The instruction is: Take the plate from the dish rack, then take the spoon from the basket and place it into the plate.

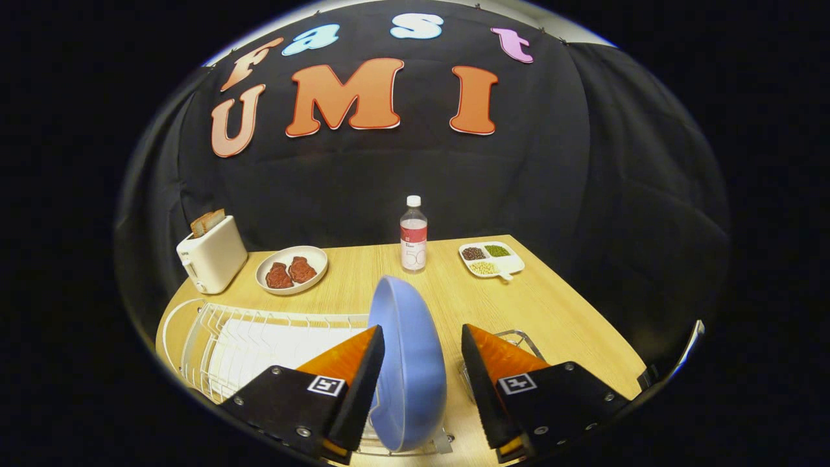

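1. Between the spread fingers of the gripper (421,363), a plate (408,363) is seen upright on edge in the rack (259,344); only the left finger is touched, so nothing is gripped.
2. Behind the right finger, a basket (515,337) is partly seen.
3. Beyond, a bottle (413,235) is stood on the table (551,311).

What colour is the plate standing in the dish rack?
Light blue, plain; the gripper view shows the plate upright between the open gripper fingers.
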Demonstrator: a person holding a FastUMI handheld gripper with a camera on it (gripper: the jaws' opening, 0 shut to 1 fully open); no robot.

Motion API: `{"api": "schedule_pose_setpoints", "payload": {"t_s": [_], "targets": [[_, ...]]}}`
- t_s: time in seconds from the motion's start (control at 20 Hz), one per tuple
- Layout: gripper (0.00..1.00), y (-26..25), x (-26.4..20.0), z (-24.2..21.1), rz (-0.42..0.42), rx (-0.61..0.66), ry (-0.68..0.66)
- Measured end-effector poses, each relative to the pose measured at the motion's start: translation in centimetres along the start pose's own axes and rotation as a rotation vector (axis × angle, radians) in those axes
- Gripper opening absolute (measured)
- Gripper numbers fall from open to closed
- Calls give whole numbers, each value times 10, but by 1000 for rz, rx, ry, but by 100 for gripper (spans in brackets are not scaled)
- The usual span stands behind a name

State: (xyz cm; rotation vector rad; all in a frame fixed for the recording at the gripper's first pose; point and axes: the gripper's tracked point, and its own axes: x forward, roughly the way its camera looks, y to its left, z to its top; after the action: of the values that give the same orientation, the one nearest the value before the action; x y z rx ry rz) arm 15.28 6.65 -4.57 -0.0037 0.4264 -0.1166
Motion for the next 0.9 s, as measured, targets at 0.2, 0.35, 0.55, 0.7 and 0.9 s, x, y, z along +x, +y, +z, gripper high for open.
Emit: {"api": "schedule_pose_setpoints", "payload": {"t_s": [0.2, 0.35, 0.55, 0.7, 0.9], "targets": [[32, -3, 3, -7, -47, -27, 25], [26, -4, 3, -5, -66, -39, 21], [24, -2, 1, -3, -71, -46, 12], [24, -1, -5, 7, -82, -64, -5], [24, -4, -12, 24, -127, -137, -45]]}}
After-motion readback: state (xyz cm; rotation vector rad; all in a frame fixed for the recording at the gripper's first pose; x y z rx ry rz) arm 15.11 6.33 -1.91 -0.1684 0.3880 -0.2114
